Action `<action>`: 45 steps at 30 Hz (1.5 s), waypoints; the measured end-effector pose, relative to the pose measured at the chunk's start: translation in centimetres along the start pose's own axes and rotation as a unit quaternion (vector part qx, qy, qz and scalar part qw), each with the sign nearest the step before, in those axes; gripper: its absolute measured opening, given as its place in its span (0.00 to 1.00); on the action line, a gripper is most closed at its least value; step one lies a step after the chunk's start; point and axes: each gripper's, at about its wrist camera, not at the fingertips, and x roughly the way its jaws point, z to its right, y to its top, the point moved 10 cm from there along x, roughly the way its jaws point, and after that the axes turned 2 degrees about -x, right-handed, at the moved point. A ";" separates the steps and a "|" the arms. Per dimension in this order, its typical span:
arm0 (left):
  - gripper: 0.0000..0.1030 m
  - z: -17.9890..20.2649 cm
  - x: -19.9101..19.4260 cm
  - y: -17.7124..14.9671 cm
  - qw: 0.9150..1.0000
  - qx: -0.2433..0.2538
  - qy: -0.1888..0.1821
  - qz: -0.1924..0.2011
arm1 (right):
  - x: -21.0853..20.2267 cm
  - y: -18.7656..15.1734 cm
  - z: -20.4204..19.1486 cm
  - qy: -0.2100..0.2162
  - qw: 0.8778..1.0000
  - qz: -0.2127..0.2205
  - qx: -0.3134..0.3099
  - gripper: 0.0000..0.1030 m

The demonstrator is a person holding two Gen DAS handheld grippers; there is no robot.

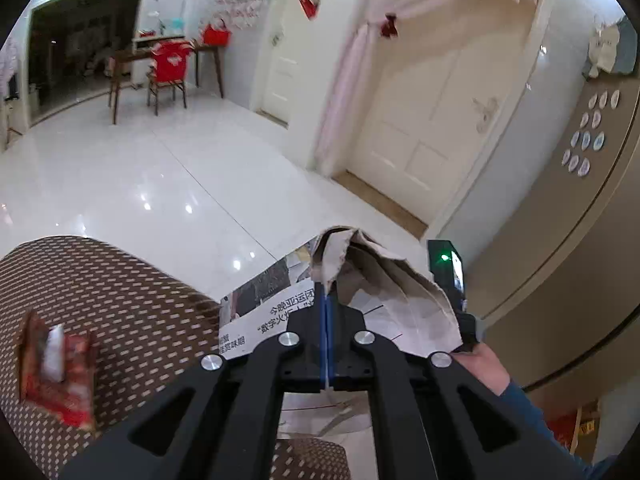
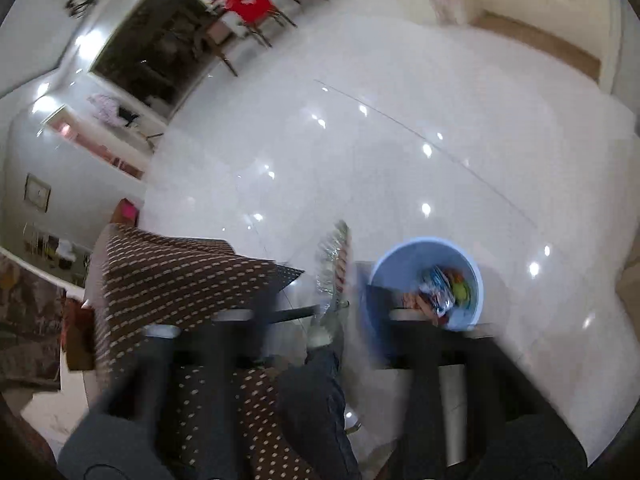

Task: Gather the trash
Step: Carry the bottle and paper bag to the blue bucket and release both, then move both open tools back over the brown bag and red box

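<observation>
My left gripper (image 1: 326, 300) is shut on a crumpled newspaper (image 1: 380, 280) and holds it up above the brown dotted tabletop (image 1: 120, 300). A red snack wrapper (image 1: 56, 372) lies on that tabletop at the left. In the blurred right wrist view my right gripper (image 2: 316, 320) stands open, and a clear plastic wrapper (image 2: 334, 260) hangs between its fingers above the floor. A light blue bin (image 2: 428, 280) with several colourful wrappers inside stands on the white floor just right of it. The other hand-held gripper (image 1: 452, 276) shows behind the newspaper.
White glossy tiled floor (image 1: 160, 184) stretches ahead. A wooden table with a red-covered chair (image 1: 170, 68) stands far back. A white door (image 1: 424, 112) with a pink curtain is at the right. A person's leg (image 2: 320, 392) is below the right gripper.
</observation>
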 end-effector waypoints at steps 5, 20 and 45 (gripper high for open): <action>0.00 1.8 4.9 -0.2 0.999 0.010 -0.013 -0.046 | -0.8 0.6 2.4 0.012 0.999 0.018 0.036 0.81; 0.50 0.8 18.4 -3.2 0.977 0.015 0.014 -0.211 | -7.7 2.8 4.6 0.009 0.992 0.105 0.070 0.86; 0.86 -2.0 2.6 0.1 0.997 0.018 0.063 -0.045 | -8.6 1.5 -5.6 -0.003 0.994 0.113 -0.007 0.94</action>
